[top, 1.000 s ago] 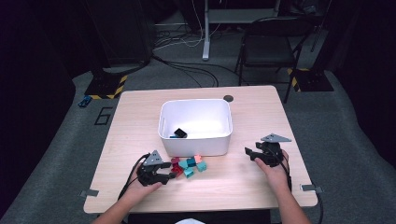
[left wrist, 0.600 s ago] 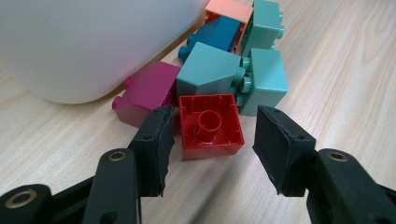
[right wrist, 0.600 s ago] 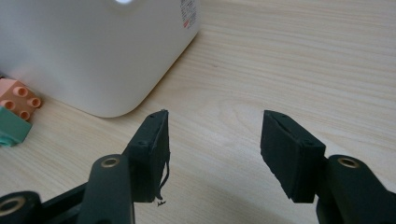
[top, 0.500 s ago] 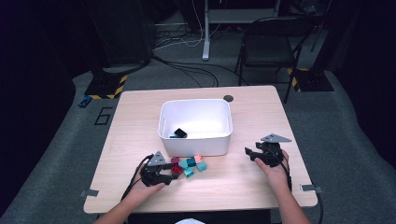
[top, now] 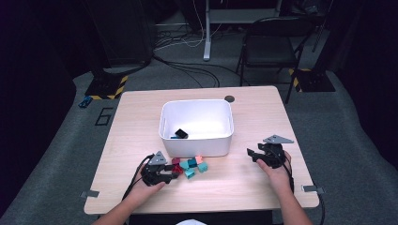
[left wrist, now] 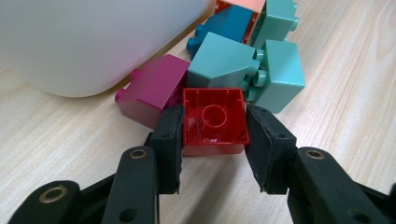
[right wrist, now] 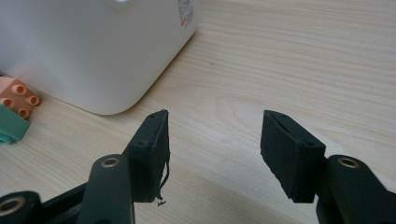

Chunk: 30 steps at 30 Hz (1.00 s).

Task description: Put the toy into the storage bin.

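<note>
Your left gripper (left wrist: pixel 212 135) has just been closing its fingers (left wrist: pixel 169 140) on the small red plastic building brick (left wrist: pixel 215 122), which lies hollow side up on the pale wooden tabletop (left wrist: pixel 345 88) at the middle of the left gripper view. Both pads now sit against the brick's flanks, so call it pinched, though it is not yet lifted. In the high view this gripper (top: pixel 171 172) is at the lower left of centre, at the near end of the brick cluster.

Just behind the red brick, toward the upper middle of that view, lie a magenta plastic brick (left wrist: pixel 152 88), two mint-green bricks (left wrist: pixel 219 58) (they touch one another), a dark teal brick (left wrist: pixel 224 25) and a salmon-pink brick (left wrist: pixel 243 7). All lie loose on the tabletop, close against the front wall of the white plastic tub (top: pixel 197 146).

Your right gripper (right wrist: pixel 212 140) idles at the right of the high view (top: pixel 256 155), its fingers (right wrist: pixel 292 149) spread wide over bare wood with nothing between them.

As for progress: the tub, at the centre of the high view, already holds at least one dark brick (top: pixel 181 133) with something blue beside it (too small to tell what). About six bricks are left outside, the red one included, so by my judgement you are early in the job, with most of the pile yet to go in.
</note>
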Motion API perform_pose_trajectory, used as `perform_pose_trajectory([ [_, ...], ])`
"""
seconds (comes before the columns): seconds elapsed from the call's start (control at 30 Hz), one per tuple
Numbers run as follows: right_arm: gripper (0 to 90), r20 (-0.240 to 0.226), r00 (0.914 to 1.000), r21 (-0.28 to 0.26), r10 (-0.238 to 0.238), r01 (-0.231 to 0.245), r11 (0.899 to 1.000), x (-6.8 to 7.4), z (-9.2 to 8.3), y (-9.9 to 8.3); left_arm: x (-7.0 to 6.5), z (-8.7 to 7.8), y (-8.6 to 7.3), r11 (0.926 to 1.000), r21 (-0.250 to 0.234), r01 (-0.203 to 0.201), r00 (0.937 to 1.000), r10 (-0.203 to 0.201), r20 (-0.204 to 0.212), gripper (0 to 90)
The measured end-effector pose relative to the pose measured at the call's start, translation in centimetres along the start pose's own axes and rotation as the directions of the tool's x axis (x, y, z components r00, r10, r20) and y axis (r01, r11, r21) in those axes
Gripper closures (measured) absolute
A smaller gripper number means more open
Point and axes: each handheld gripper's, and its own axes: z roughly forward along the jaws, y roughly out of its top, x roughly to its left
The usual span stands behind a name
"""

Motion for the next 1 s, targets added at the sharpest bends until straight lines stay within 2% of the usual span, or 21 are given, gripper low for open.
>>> perform_pose_trajectory([
  [0.27, 41.8, 0.002, 1.0, 0.002, -0.004, 0.004, 1.0, -0.1, 0.0, 0.0, 0.1, -0.1, 0.0, 0.9999, 0.004, -0.013, 0.9999, 0.013, -0.002, 58.8],
  [0.4, 41.8, 0.002, 1.0, 0.003, -0.004, 0.004, 1.0, -0.1, 0.0, -0.1, 0.0, -0.3, 0.0, 0.9998, 0.018, -0.009, 0.9998, 0.009, 0.019, 58.8],
  [0.53, 41.8, 0.005, 1.0, -0.001, -0.003, 0.003, 1.0, 0.0, 0.0, -0.1, -0.2, -0.6, 0.2, 0.9997, 0.011, -0.022, 0.9996, 0.022, 0.018, 58.8],
  [0.67, 41.8, 0.003, 1.0, 0.004, -0.003, 0.003, 1.0, 0.0, 0.0, -0.1, -0.3, -1.0, 0.4, 0.9998, -0.006, -0.017, 0.9994, 0.017, 0.029, 58.8],
  [0.73, 41.8, 0.003, 1.0, 0.005, 0.001, -0.001, 1.0, 0.0, 0.1, -0.1, -0.2, -1.1, 0.5, 0.9997, -0.006, -0.025, 0.9991, 0.025, 0.034, 58.8],
  [0.77, 41.8, 0.004, 1.0, 0.006, -0.004, 0.004, 1.0, 0.0, 0.1, -0.1, -0.2, -1.2, 0.5, 0.9999, -0.001, -0.016, 0.9991, 0.016, 0.04, 58.8],
  [1.0, 41.8, 0.002, 1.0, 0.008, 0.005, -0.005, 1.0, 0.0, 0.1, -0.2, -0.1, -2.4, 1.5, 0.9994, -0.01, -0.032, 0.9986, 0.032, 0.043, 58.8],
])
